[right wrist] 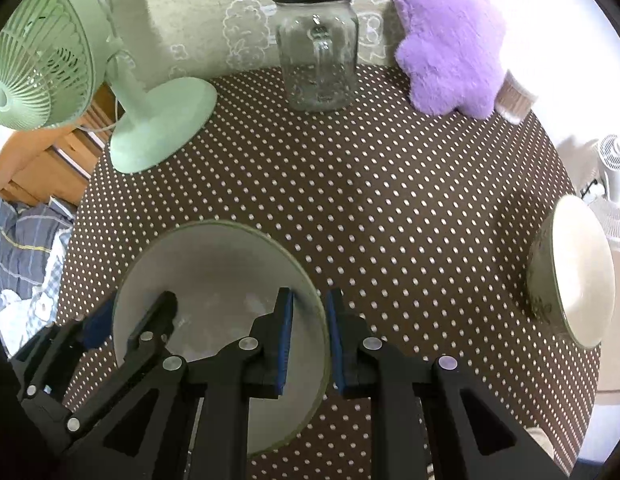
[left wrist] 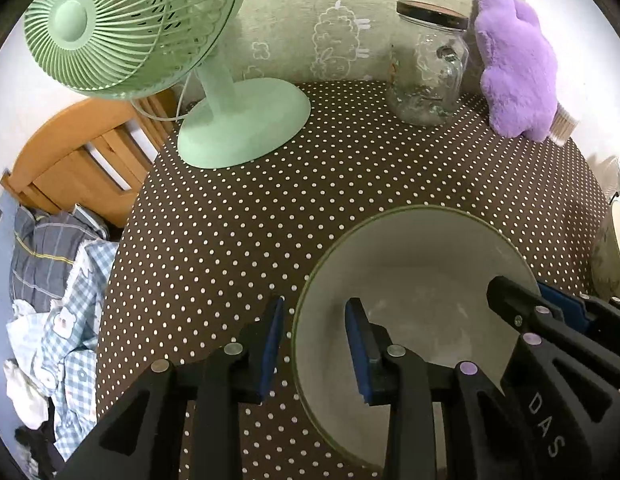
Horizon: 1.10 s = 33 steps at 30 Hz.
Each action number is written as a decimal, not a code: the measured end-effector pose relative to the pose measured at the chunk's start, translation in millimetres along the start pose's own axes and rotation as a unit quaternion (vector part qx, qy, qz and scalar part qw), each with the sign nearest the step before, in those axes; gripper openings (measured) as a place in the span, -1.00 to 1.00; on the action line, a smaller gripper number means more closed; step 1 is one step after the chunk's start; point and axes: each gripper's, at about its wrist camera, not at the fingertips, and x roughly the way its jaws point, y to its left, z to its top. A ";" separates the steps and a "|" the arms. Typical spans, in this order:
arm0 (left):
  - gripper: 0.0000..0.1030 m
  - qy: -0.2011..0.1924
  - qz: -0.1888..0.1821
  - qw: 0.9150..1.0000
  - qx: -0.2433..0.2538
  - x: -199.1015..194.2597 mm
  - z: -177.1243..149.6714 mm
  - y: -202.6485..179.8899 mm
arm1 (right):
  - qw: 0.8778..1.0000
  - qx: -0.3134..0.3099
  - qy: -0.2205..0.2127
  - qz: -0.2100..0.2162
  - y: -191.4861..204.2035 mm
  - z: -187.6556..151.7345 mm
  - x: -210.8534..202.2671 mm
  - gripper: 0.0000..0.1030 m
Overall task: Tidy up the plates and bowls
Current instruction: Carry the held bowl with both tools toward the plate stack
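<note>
Both grippers straddle the bowl [left wrist: 410, 280] rim, right jaws pinching it, left jaws barely parted

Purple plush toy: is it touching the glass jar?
Apart. The right wrist view shows a strip of green wall and dotted tablecloth between the purple plush toy and the glass jar.
</note>
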 end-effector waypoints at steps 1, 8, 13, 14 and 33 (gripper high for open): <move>-0.39 0.000 0.000 1.000 0.000 -0.9 -1.0 0.0 | 1.000 0.002 0.002 0.002 -0.3 -1.9 -0.8 -0.60; -0.41 -0.003 -0.006 1.000 0.005 -7.5 -11.9 -0.8 | 1.000 0.005 0.002 0.009 -0.7 -12.2 -7.5 -0.60; -0.46 0.000 -0.014 1.000 0.004 -9.7 -13.3 -2.1 | 1.000 0.001 0.003 0.016 -0.8 -14.3 -11.1 -0.61; -0.46 0.000 -0.016 1.000 0.005 -11.2 -13.8 -3.2 | 1.000 0.001 0.004 0.014 -1.1 -14.9 -11.5 -0.61; -0.46 -0.043 -0.044 0.998 0.019 -84.0 -37.0 18.5 | 0.999 0.004 -0.046 -0.015 13.2 -47.5 -80.2 -0.61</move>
